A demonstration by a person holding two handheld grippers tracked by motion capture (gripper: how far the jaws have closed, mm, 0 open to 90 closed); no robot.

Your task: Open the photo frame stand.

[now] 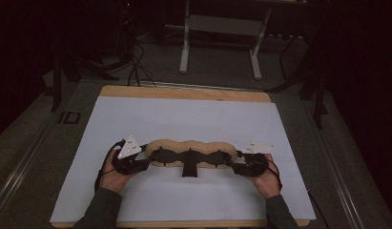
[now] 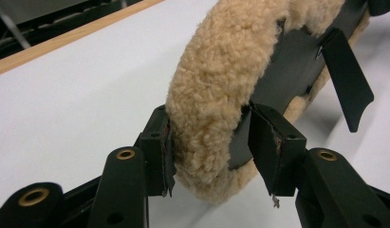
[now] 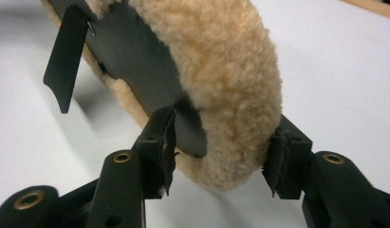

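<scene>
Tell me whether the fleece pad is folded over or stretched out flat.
Stretched out. The fleece pad lies lengthwise on the white sheet, the left gripper clamping one end and the right gripper the other.

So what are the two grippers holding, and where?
Both hold the long tan fleece pad with black straps: left gripper clamps its left end, right gripper its right end.

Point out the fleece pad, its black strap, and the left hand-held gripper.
fleece pad (image 1: pixel 193 144), high view, top fleece edge.
black strap (image 2: pixel 347 78), left gripper view, hanging tab.
left hand-held gripper (image 2: pixel 214 149), left gripper view, between fingertips.
</scene>
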